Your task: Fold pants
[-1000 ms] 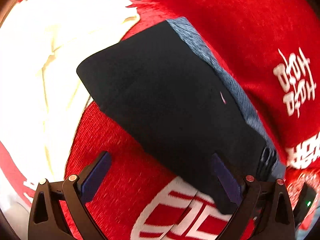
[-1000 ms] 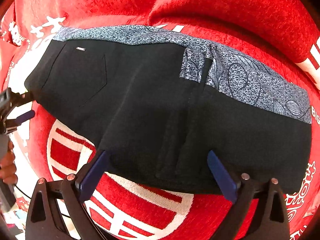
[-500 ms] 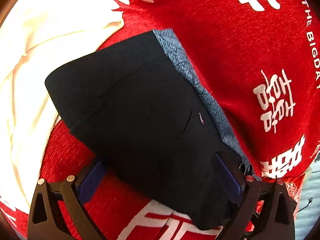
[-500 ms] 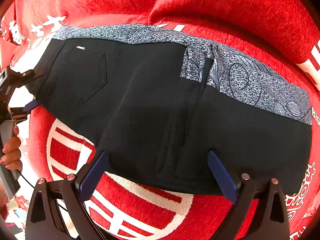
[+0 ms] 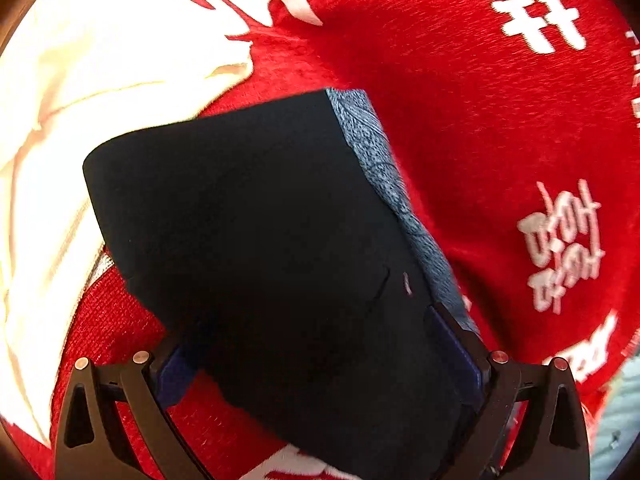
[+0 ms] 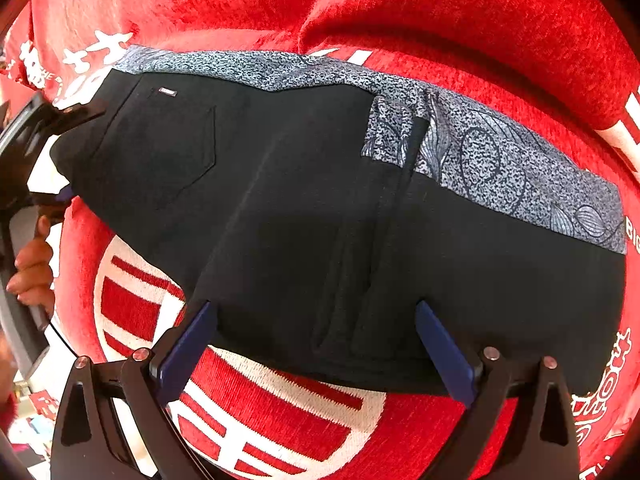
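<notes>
The black pants lie folded flat on a red blanket, a patterned grey waistband along the far edge. They look soft and limp, likely to sag, so the doubled hems or corners seem the surest hold. The left gripper has its fingers apart around one end of the fabric; the right gripper stands spread at the near edge, gripping nothing. A tiny pocket tag is unreadable. A cream cloth lies beside the pants.
</notes>
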Demonstrator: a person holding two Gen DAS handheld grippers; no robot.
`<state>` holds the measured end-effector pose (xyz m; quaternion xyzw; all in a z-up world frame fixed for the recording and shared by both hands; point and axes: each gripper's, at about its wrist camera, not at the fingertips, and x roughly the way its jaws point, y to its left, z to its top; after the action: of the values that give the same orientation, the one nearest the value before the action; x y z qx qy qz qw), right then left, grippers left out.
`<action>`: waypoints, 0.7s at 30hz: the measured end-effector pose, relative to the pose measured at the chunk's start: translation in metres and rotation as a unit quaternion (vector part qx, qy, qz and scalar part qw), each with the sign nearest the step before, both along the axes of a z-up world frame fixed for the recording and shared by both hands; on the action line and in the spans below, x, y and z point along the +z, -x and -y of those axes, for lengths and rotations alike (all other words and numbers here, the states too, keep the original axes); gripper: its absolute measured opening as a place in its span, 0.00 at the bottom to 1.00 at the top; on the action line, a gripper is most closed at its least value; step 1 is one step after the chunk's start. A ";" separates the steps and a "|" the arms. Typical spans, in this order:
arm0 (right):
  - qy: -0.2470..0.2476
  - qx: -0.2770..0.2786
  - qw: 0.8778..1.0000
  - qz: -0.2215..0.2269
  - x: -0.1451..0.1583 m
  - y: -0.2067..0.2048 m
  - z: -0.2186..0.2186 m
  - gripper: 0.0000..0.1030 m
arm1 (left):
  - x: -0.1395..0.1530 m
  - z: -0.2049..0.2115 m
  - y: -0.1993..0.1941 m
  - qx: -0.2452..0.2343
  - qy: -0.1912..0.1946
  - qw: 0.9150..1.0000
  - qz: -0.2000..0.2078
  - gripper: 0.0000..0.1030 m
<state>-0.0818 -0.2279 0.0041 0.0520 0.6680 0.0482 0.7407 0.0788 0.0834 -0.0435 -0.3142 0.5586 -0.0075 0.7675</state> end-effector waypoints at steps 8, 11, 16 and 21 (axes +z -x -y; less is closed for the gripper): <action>-0.069 -0.028 0.997 0.003 0.050 -0.049 0.014 0.81 | 0.020 0.036 0.001 -0.106 -0.205 0.973 0.008 0.37; -0.109 -0.011 0.994 -0.009 0.068 -0.088 0.000 0.79 | 0.033 0.060 0.013 -0.161 -0.281 0.945 0.043 0.37; -0.144 0.071 0.984 -0.072 0.083 -0.158 -0.070 0.82 | 0.040 0.095 0.035 -0.225 -0.371 0.896 0.092 0.36; -0.136 0.173 0.971 -0.090 0.092 -0.202 -0.165 0.84 | 0.044 0.098 0.038 -0.235 -0.384 0.887 0.103 0.37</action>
<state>0.1201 -0.0625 0.0960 0.0400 0.7179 0.2611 0.6441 0.0407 -0.0151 0.0008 0.1479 0.4930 -0.0052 0.8573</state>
